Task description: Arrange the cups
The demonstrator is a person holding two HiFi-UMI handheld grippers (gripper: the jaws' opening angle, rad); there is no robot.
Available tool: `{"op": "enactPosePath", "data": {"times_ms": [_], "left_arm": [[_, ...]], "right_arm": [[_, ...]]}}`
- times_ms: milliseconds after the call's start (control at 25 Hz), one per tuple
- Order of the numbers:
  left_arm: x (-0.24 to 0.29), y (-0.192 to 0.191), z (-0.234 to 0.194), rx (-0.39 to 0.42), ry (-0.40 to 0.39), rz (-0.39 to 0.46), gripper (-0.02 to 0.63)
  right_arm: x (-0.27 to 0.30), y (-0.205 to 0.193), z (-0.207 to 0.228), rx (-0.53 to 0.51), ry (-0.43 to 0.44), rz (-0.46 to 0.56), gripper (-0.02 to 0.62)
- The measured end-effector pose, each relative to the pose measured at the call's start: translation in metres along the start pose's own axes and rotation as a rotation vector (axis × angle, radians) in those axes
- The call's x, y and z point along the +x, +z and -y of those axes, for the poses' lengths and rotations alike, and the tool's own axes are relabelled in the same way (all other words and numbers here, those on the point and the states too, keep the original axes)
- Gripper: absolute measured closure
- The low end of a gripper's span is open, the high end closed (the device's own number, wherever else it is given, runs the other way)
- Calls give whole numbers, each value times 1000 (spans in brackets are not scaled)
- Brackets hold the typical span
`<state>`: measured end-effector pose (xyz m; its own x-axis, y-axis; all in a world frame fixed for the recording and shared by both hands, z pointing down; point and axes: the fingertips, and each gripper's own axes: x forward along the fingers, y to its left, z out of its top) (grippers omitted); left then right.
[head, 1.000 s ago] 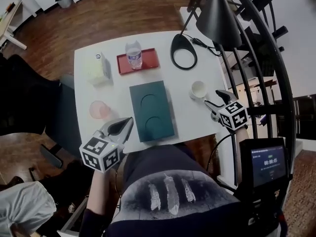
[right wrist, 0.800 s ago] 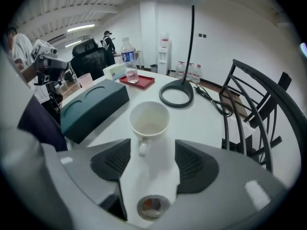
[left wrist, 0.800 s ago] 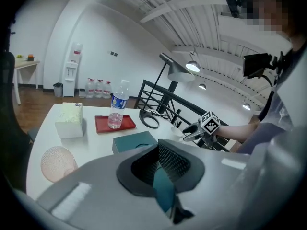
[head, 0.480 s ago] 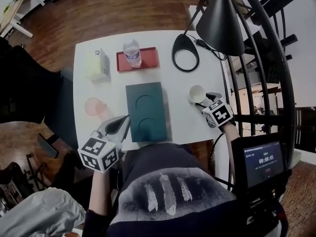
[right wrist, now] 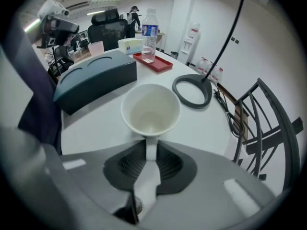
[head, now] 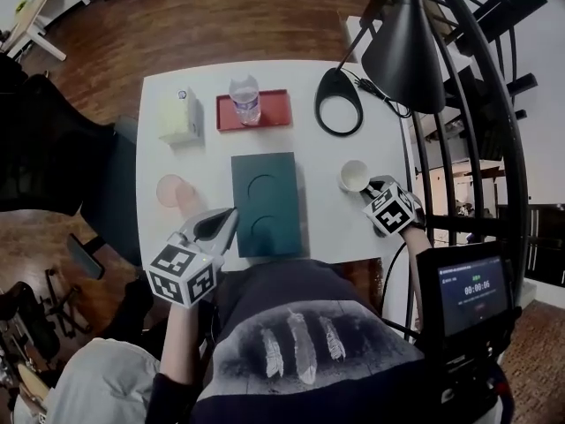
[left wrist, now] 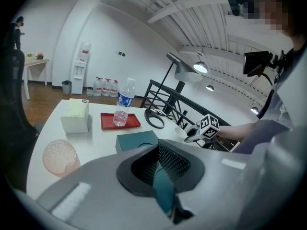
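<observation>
As our R gripper [right wrist: 151,150] just closed on handle of white cup [right wrist: 150,110], our L gripper [left wrist: 159,152] sits shut, empty. Pink cup [left wrist: 59,157]: L's 10 o'clock.

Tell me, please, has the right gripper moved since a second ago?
Yes. The right gripper moved in to the white cup; its jaws have just been closing on the handle.

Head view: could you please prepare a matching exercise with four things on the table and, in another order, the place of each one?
Things: 1 white cup; 2 pink cup; 3 water bottle; 4 tissue box.
Places: A on the red tray; B left of the red tray; C handle between the right tool's jaws; D left of the green holder.
Pairs: 1-C, 2-D, 3-A, 4-B.
The right tool's jaws have just been closing on that handle.
</observation>
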<state>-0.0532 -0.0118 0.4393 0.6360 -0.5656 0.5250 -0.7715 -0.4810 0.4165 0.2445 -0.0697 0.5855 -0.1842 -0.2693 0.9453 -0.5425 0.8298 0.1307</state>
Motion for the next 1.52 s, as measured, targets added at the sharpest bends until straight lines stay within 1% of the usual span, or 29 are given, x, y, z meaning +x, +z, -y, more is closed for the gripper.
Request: {"op": "enactPosePath", "data": {"times_ms": [280,520,680,880,1000,1080,1160,1320,1520], "left_arm": [[-1,-4,-2,7,10,-10,591],[-2,-3,-6,-5,19,-5,592],[-4,-2,-8,-10,30,1,591],[-5,-2,-11,-15,38,6,592],[-7,-1,-12,-20,42,12,591],[-7,0,-12,-19,42,14,592],[-8,1,-12,-19,43,14,591],[-10,2,-14,-18,48,13,592],[-10,4,-16,-21,49,18,592]], "right_arm": [[0,10,-2,-19,17,48,548],[0,28,-17,-51,76,114,549],[-1,39,-23,-76,86,148,549],[0,44,-22,-59,104,164,551],[-2,46,-19,-62,89,172,551],[-9,53,-15,-47,77,202,551],[-18,65,-12,-47,67,239,551],[-46,99,-11,-110,56,317,551],[-85,158,-29,-202,111,458,551]]}}
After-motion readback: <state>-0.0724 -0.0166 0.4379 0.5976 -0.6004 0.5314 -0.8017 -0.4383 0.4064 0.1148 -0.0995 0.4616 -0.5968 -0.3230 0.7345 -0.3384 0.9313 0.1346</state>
